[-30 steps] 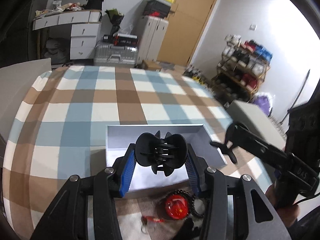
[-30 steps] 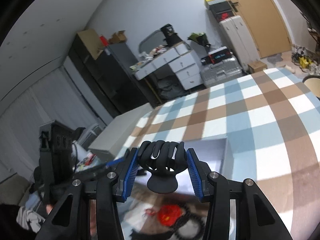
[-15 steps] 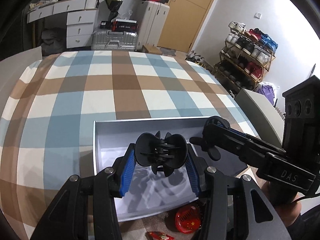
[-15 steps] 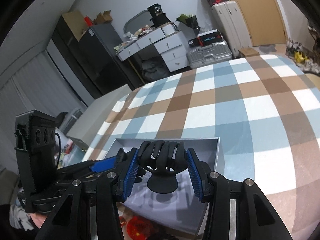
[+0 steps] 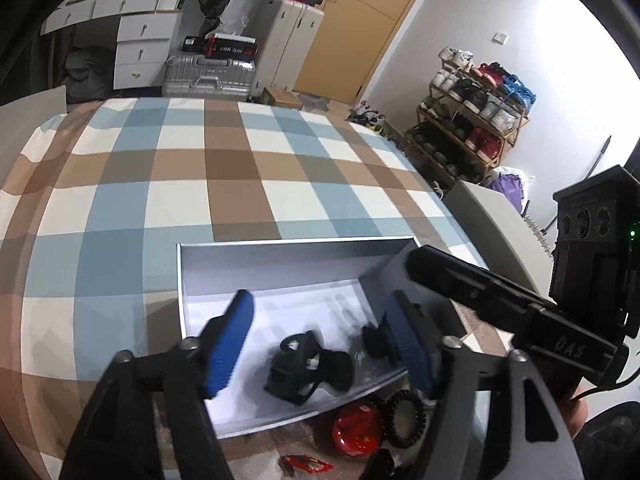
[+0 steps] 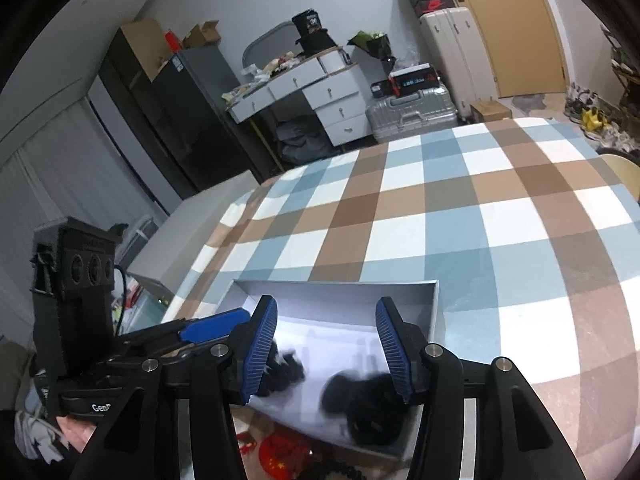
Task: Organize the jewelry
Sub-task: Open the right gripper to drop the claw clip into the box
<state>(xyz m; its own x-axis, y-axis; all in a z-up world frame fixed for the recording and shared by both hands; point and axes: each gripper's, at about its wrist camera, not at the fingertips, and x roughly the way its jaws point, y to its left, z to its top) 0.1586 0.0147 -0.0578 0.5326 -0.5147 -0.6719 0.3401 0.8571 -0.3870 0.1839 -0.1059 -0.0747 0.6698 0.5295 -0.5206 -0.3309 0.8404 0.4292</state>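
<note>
From the left wrist view, our left gripper [image 5: 320, 340] stands with its blue pads spread wide and nothing between them. Directly below the gap, on the white floor of the grey box [image 5: 280, 256], lies a black claw clip [image 5: 310, 364], blurred; its long axis appears to run left-right across the gripper's line, though we cannot tell which way its teeth face. A second dark clip [image 5: 374, 344] sits just beside the right pad. Outside the box's near wall, on the checked cloth [image 5: 180, 184], we see a red round badge [image 5: 357, 434], a black coil hair tie [image 5: 406, 414] and a small red item [image 5: 308, 464].

From the right wrist view, our right gripper [image 6: 326, 344] is likewise spread and empty above the same box [image 6: 436, 312]. One blurred clip [image 6: 366, 400] lies under its right pad, nearer to this gripper; the other [image 6: 286, 366] lies by its left pad. We judge the loose pieces outside the box remain to be gathered.
</note>
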